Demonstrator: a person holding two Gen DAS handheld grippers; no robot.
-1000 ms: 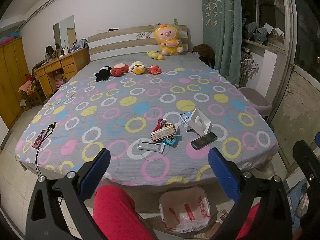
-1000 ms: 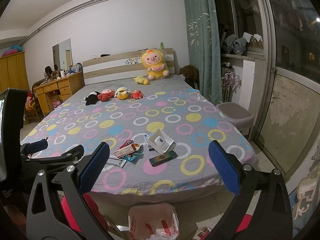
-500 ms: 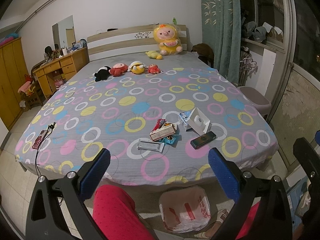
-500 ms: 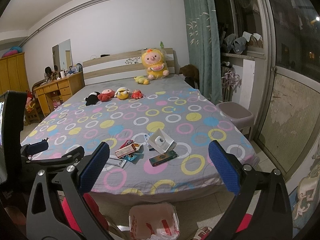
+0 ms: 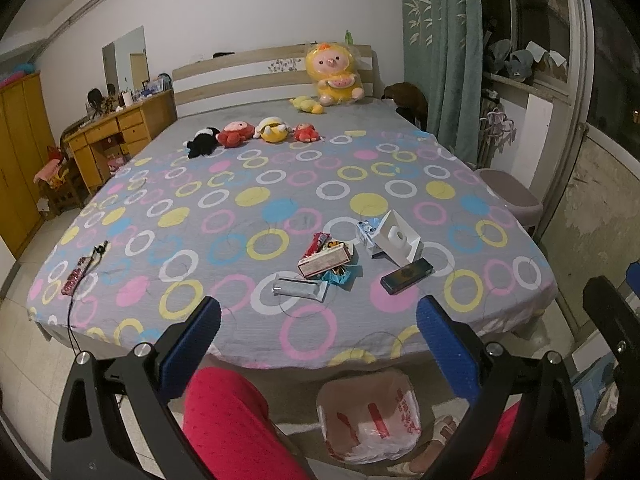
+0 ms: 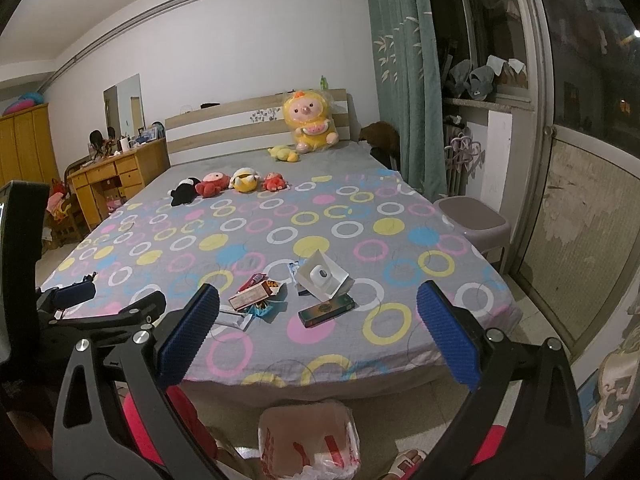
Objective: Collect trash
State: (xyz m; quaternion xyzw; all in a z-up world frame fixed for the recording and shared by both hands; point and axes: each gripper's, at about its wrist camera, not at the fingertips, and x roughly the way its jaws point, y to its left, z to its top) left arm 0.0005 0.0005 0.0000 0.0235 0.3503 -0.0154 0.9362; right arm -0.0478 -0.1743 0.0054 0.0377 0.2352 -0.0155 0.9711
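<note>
Though I compare this moment with the last second, almost nothing has shifted: the view of the bed (image 5: 280, 320) has only drifted a touch, and the trash lies exactly where it did, so I judge the collecting has not begun and I am only lining up. My left gripper (image 5: 318, 344) has its blue pads spread wide and holds nothing; my right gripper (image 6: 318, 334) is the same, wide apart and empty. The trash sits in a cluster near the foot of the bed, well ahead of both sets of fingers: a silver wrapper (image 5: 300, 289) nearest, a red-and-white box (image 5: 324, 261) just behind it, a white box (image 5: 396, 240) to the right, and a dark box (image 5: 407, 276) in front of that. Down on the floor between my grippers waits the bag (image 5: 370, 416), open-mouthed, near my red-trousered leg (image 5: 236, 424).
</note>
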